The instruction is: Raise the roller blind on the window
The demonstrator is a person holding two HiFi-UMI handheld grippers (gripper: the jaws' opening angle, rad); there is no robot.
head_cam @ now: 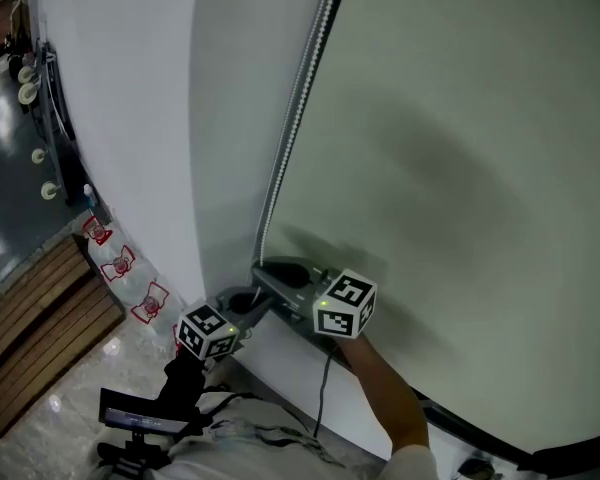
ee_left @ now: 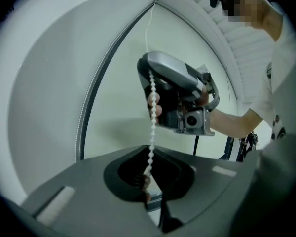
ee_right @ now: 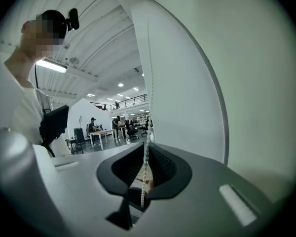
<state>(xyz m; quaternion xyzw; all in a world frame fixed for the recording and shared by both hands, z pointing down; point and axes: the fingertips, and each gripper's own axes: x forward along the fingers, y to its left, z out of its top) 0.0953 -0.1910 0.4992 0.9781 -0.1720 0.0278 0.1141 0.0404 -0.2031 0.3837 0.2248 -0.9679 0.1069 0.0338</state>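
The pale roller blind (head_cam: pixel 450 168) fills the right of the head view. Its white bead chain (head_cam: pixel 298 98) hangs down along the blind's left edge to both grippers. My right gripper (head_cam: pixel 263 268) is the upper one, pointing level, its jaws close together with the chain (ee_right: pixel 146 167) running between them. Just below it my left gripper (head_cam: pixel 242 303) is shut on the same chain (ee_left: pixel 151 132), which reaches down to it from the right gripper (ee_left: pixel 177 98). The short stretch of chain between the two grippers looks slightly wavy.
A white wall (head_cam: pixel 120 118) stands left of the blind. Below it lie a wooden bench (head_cam: pixel 40 318) and red-printed packs (head_cam: pixel 120 263) on a glossy floor. A dark window frame (head_cam: pixel 500 438) runs along the bottom right. Desks and people (ee_right: pixel 108 130) show far off.
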